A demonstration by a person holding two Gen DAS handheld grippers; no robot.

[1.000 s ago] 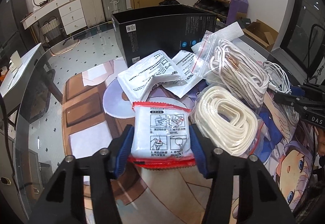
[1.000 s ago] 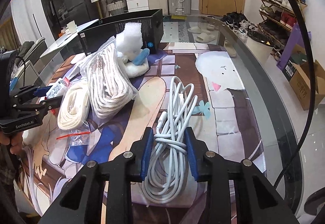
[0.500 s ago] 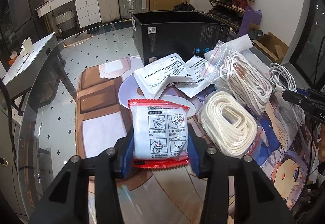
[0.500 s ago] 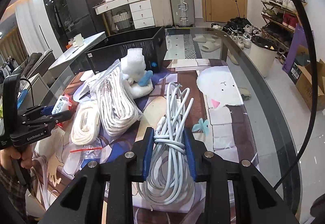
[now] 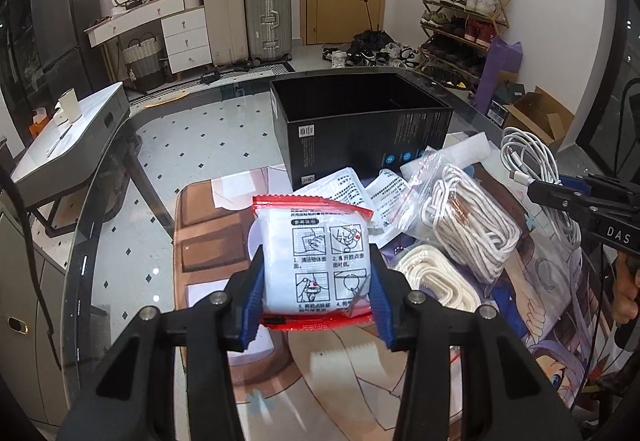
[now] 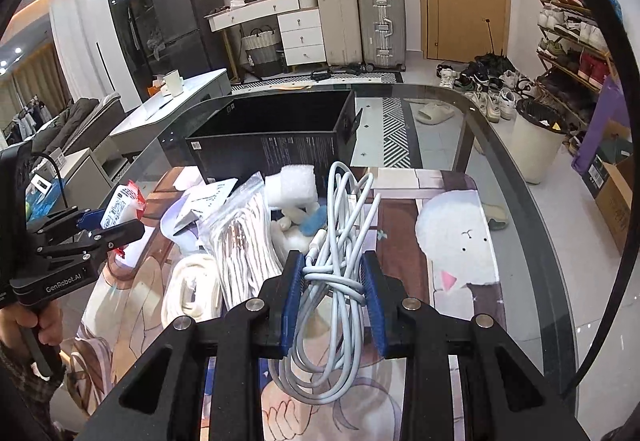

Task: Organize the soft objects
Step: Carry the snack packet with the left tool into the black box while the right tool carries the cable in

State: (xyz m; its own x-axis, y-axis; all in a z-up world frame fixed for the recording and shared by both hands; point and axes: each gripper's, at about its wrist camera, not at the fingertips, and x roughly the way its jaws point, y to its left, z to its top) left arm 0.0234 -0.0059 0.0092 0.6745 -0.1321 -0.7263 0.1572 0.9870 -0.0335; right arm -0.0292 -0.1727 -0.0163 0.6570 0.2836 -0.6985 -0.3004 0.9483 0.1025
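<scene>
left hand-held gripper (image 5: pixel 316 293) clamped, right hand-held gripper (image 6: pixel 331 299) clamped

Open box (image 5: pixel 362 129) at the table's (image 5: pixel 120 225) far side, rope bags (image 5: pixel 468 229) before it, cable bundle (image 6: pixel 340 241) apparently right of them

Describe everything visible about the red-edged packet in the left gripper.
The red-edged packet is a puffy, white plastic pouch with red sealed strips at top and bottom, printed with four instruction pictures and Chinese text. The left hand-held gripper pinches its sides between blue pads, holding it upright above the mat, facing the camera.
</scene>
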